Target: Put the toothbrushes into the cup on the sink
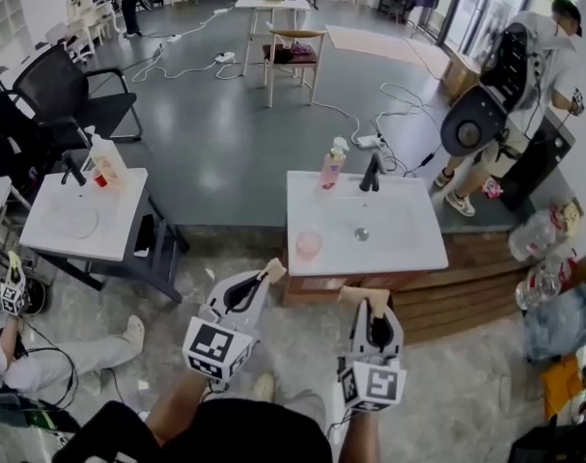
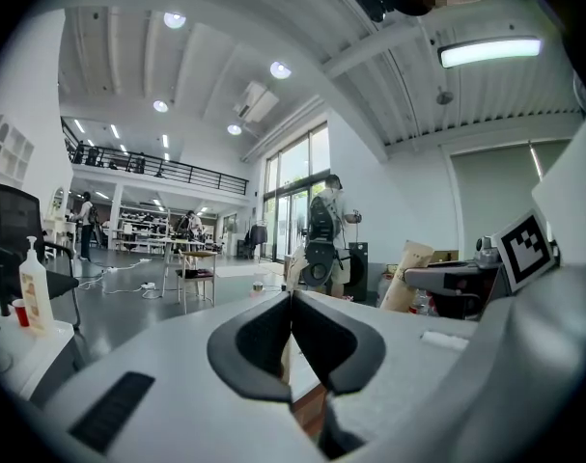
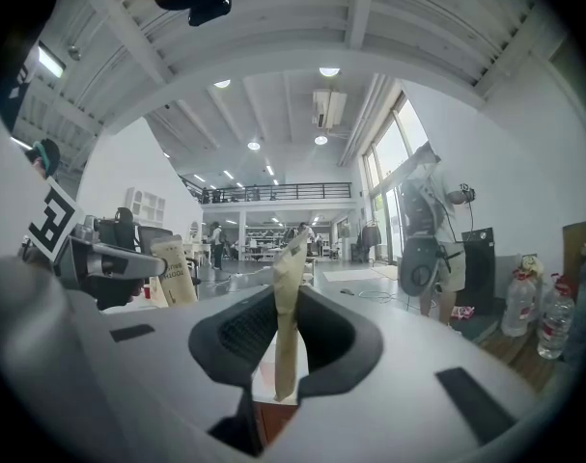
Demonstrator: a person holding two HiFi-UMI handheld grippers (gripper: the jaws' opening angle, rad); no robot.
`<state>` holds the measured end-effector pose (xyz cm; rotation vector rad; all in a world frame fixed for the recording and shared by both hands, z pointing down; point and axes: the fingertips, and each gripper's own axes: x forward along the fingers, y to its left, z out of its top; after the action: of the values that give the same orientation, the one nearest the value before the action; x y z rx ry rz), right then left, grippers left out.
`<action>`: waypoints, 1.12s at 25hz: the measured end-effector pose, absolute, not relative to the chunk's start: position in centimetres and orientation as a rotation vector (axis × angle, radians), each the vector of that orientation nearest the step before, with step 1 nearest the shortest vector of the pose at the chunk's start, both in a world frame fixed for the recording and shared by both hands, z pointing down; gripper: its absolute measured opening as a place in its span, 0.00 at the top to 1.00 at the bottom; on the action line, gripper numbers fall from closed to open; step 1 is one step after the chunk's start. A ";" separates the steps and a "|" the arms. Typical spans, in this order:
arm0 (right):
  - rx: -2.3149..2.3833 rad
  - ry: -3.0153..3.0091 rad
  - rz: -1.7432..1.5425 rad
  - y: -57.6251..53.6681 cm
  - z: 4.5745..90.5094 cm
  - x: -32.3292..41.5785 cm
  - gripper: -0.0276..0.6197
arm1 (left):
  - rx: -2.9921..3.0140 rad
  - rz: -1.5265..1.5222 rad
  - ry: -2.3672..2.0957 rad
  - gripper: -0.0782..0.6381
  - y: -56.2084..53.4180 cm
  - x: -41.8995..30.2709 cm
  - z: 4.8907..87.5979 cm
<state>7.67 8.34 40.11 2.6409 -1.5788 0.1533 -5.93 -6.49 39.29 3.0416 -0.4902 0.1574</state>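
The person is holding both tools low, just in front of the white rectangular sink surface (image 1: 413, 251), and neither is reaching over it.

The left tool (image 1: 267, 278) is pointing up toward the surface's front left corner. Its dark jaws are pressing together, clamping a first beige paper-wrapped toothbrush (image 1: 274, 269). The wrapper is sticking out past the tips, tilted to the right. The right gripper view is showing it from the side, as a flat printed packet standing up out of that tool.

The right tool (image 1: 368, 305) is sitting to the right of the other, aiming at the surface's front edge. Its jaws are standing only slightly apart, gripping a second beige paper-wrapped toothbrush (image 1: 354, 295). In the right gripper view this packet is running upright between the two pads and poking out above and below them.

A translucent pink plastic cup (image 1: 309, 245) is standing upright on the front left part of the sink surface, between the two tools and the basin. Neither toothbrush is touching it. At the back of the surface, a pink pump bottle with a white top (image 1: 331, 166) is standing just left of a black faucet (image 1: 372, 174).
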 end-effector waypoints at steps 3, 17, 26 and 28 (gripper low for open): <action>2.661 -1.612 0.092 7.4 39.9 8.8 0.87 | 3.037 0.155 -0.506 0.88 -7.4 -5.1 39.2; 2.500 -1.847 0.105 0.1 40.7 16.3 0.87 | 2.965 0.177 -0.759 0.88 -12.0 0.1 39.9; 2.329 -2.036 0.165 -5.3 41.9 18.8 0.87 | 2.852 0.228 -0.968 0.89 -14.5 1.1 40.7; 2.290 -2.075 0.179 -6.5 42.4 18.7 0.87 | 2.834 0.230 -1.011 0.89 -15.1 0.8 40.9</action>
<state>18.74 -6.48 42.35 2.2900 -2.0751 0.1790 0.78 -15.09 40.89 2.8338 -1.0112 0.2297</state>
